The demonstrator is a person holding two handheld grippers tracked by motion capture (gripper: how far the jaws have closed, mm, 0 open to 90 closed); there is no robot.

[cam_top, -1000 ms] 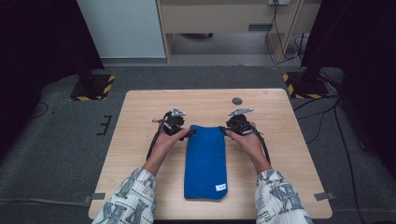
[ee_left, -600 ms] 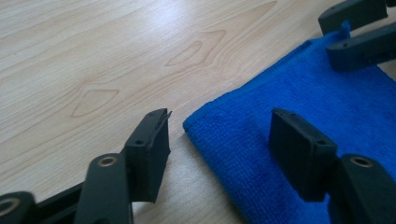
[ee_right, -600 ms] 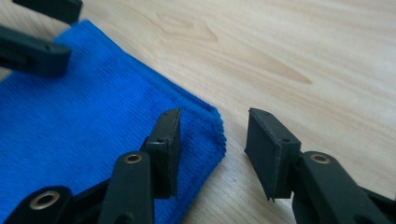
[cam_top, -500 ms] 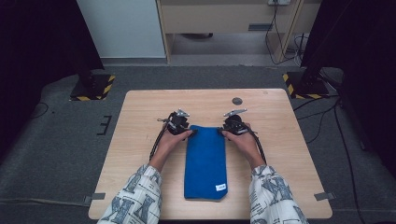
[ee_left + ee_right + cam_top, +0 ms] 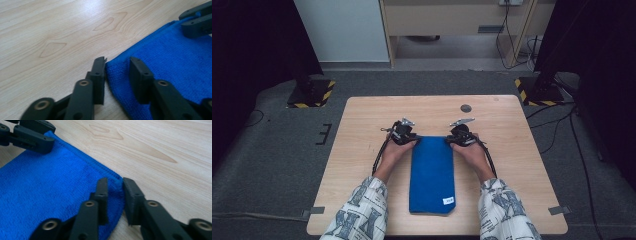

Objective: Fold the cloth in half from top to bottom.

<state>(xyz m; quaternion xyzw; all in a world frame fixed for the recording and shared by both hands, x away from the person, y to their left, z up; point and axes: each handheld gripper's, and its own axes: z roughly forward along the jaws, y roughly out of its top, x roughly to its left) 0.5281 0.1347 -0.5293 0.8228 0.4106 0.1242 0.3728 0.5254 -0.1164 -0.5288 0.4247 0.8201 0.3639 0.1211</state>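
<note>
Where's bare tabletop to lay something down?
Bare wood lies left of the folded blue towel, right of it, and along the far edge around the small dark round mark. It is crowded at the towel's far corners, where left gripper and right gripper sit.

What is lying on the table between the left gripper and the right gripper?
In the high view, the far end of the folded blue towel lies between the left gripper and the right gripper; each grips one far corner, its jaws having just been closing.
</note>
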